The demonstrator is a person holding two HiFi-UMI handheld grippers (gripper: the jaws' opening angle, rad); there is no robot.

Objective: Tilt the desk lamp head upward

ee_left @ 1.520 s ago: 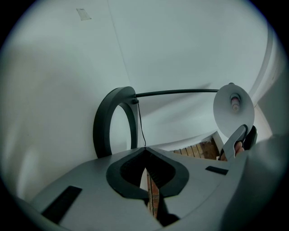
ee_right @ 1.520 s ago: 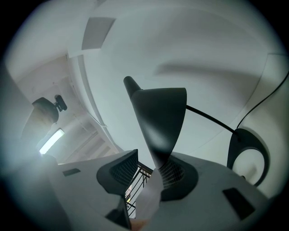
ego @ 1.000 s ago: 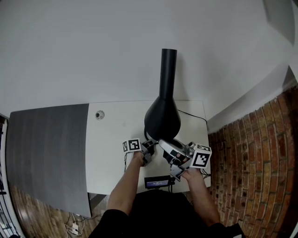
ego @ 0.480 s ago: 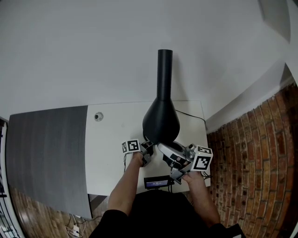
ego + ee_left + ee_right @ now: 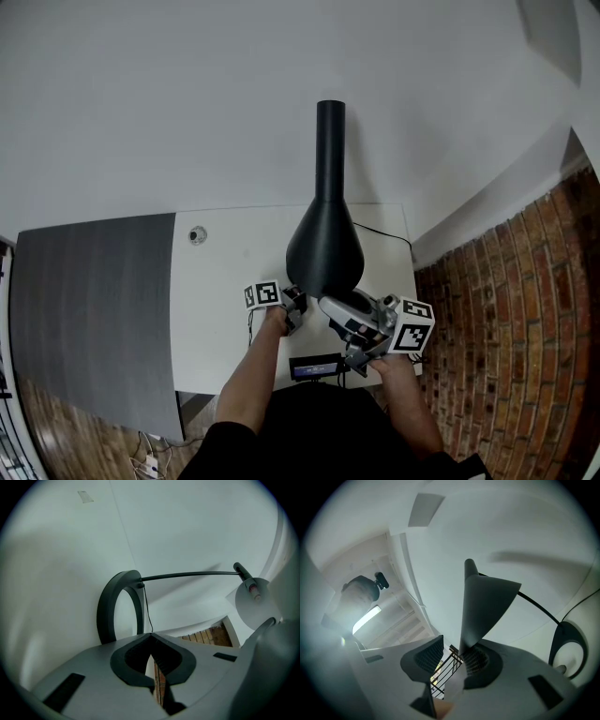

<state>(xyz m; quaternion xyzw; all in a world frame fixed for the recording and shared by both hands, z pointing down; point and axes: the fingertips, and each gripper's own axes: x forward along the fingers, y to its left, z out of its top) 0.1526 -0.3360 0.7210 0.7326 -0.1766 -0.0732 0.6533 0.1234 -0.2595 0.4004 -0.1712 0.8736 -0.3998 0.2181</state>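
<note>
Right up close, a small dark box with a blue-lit strip (image 5: 317,367) sits at the near edge of the white desk (image 5: 225,281), its print too small to read. The left gripper (image 5: 151,637) has its jaws pinched together, a thin black cord (image 5: 146,606) running down to their tips; whether they nip it, I cannot tell. The right gripper (image 5: 449,652) is open just a crack, with the rim of the black cone-shaped desk lamp head (image 5: 325,248) against one pad and a gap beside the other. That head stands mid-desk, its neck rising toward the camera. The marker cubes (image 5: 265,294) carry only black-and-white squares.
</note>
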